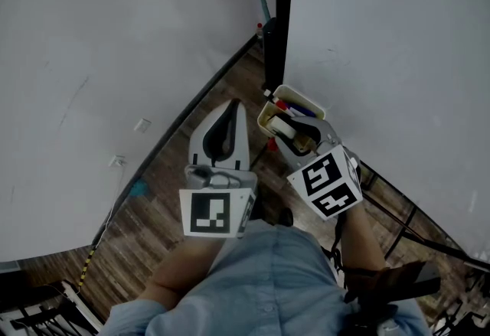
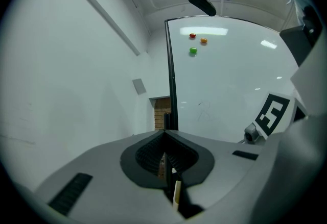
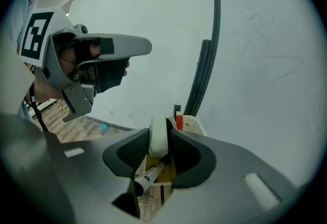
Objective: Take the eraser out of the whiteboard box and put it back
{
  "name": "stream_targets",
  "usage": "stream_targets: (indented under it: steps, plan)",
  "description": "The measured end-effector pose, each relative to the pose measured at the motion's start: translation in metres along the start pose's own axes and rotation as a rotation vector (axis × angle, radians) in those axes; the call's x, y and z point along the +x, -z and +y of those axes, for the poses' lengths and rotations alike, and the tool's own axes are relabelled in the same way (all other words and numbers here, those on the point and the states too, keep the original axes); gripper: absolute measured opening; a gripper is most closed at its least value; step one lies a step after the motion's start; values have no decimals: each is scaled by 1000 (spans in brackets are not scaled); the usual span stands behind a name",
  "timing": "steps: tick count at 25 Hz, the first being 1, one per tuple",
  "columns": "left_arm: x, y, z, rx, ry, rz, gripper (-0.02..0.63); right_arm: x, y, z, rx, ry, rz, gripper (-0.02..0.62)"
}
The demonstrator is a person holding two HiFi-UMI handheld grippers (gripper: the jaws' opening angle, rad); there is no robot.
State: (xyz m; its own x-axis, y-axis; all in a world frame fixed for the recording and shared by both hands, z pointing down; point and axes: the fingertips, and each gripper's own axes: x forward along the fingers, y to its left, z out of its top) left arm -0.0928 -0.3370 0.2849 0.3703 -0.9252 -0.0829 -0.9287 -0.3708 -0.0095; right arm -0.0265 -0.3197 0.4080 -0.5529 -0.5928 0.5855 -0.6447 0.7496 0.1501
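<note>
Two grippers are in our hands, and only the right gripper [image 1: 295, 132] carries anything. Its jaws are clamped on the eraser [image 3: 158, 139], a slim white block that stands upright between the two dark pads, touching both. We hold it tilted down into the open top of the whiteboard box [image 1: 263, 119], a cream box that hangs beside the black post [image 1: 282, 13] at the edge of the whiteboard [image 1: 383, 36]. The lower end of the eraser is inside the box, and the rest of it rises above the rim. Just under it a marker [image 3: 148, 177] lies slanted in the box, with its dark cap towards us.

The left gripper [image 2: 164, 133] is level and well apart from the box, its jaws together with nothing between them.

We can read little writing. Each gripper's cube shows a black-and-white square marker [image 1: 325, 181], a pattern and not words. A faint scrawl [image 3: 265, 44] on the whiteboard is too pale for us to read, and so is the small print on the marker. Three round magnets [image 2: 193, 50], red, orange and green, sit high on the board.
</note>
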Motion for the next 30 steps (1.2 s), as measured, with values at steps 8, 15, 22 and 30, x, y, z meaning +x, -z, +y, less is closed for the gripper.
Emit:
stream_targets:
  steps: [8,15,22,30]
  plan:
    - [-4,1,-2,5,-9,12,3,3,8,0,-10,4,30,139]
    - [-7,-5,-6,17,-11,-8,3,-2,7,0,1,-4,7,143]
    - [-13,-11,-10,21,-14,-17,3,-16,-2,1,23,-2,-36,142]
    - [-28,-19,-19,26,-13,-34,3,-51,-28,-1,90,19,-183,107]
